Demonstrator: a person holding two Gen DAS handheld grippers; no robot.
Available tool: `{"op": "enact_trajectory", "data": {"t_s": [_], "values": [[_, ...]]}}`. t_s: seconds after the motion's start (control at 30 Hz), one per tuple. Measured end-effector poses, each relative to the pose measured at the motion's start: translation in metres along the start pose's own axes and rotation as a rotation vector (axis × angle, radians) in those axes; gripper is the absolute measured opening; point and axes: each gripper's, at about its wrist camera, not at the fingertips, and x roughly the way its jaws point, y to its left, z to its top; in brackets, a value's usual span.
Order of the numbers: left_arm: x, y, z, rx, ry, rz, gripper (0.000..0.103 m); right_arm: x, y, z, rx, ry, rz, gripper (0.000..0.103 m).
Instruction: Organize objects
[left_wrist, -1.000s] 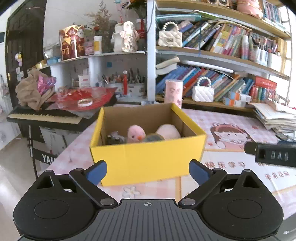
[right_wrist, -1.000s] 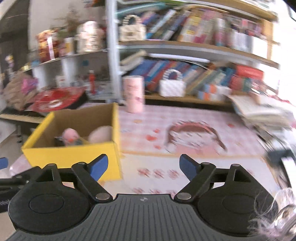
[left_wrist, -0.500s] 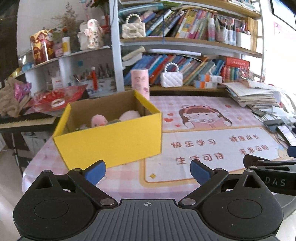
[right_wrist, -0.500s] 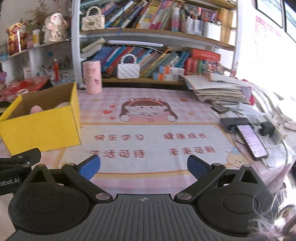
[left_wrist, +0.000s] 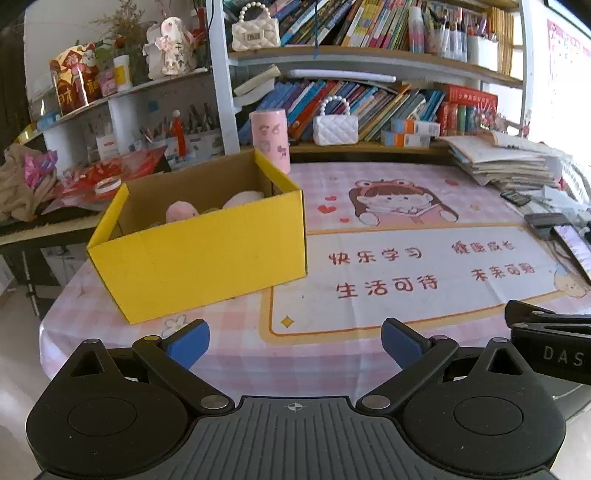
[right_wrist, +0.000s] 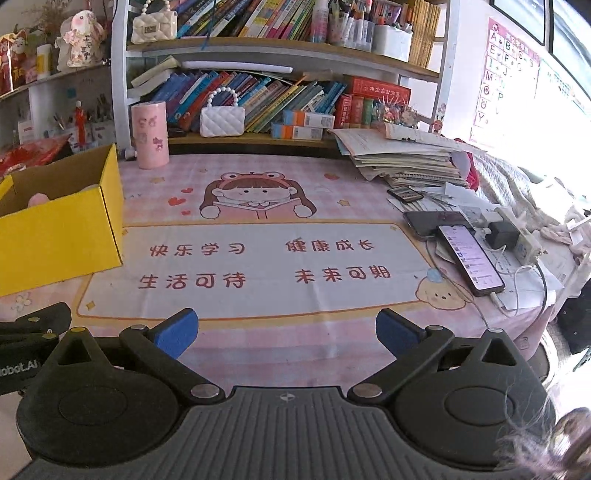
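A yellow cardboard box (left_wrist: 207, 254) stands on the left of the pink tablecloth; it also shows in the right wrist view (right_wrist: 55, 236). Pink plush toys (left_wrist: 181, 211) lie inside it, partly hidden by the front wall. My left gripper (left_wrist: 293, 341) is open and empty, held back over the table's near edge, in front of the box. My right gripper (right_wrist: 286, 332) is open and empty over the near edge, to the right of the box. The other gripper's body shows at each view's side.
A pink cylinder (right_wrist: 149, 134) stands at the back of the table by the bookshelf (right_wrist: 280, 48). A stack of papers (right_wrist: 406, 158), phones (right_wrist: 469, 258) and a charger with cables (right_wrist: 517, 240) lie at the right. A white handbag (right_wrist: 221, 120) sits on the lower shelf.
Both grippers have pulled back and turned right, away from the box, so it now looks smaller and further left. Both stay open and empty.
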Motion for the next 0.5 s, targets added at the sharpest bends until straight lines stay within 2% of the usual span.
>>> {"op": "enact_trajectory", "data": {"t_s": [0.5], "values": [[0.001,-0.014,-0.003,0.029,0.019,0.031,0.101,0.001,-0.004,-0.005,0.004,0.032,-0.006,0.103]]}}
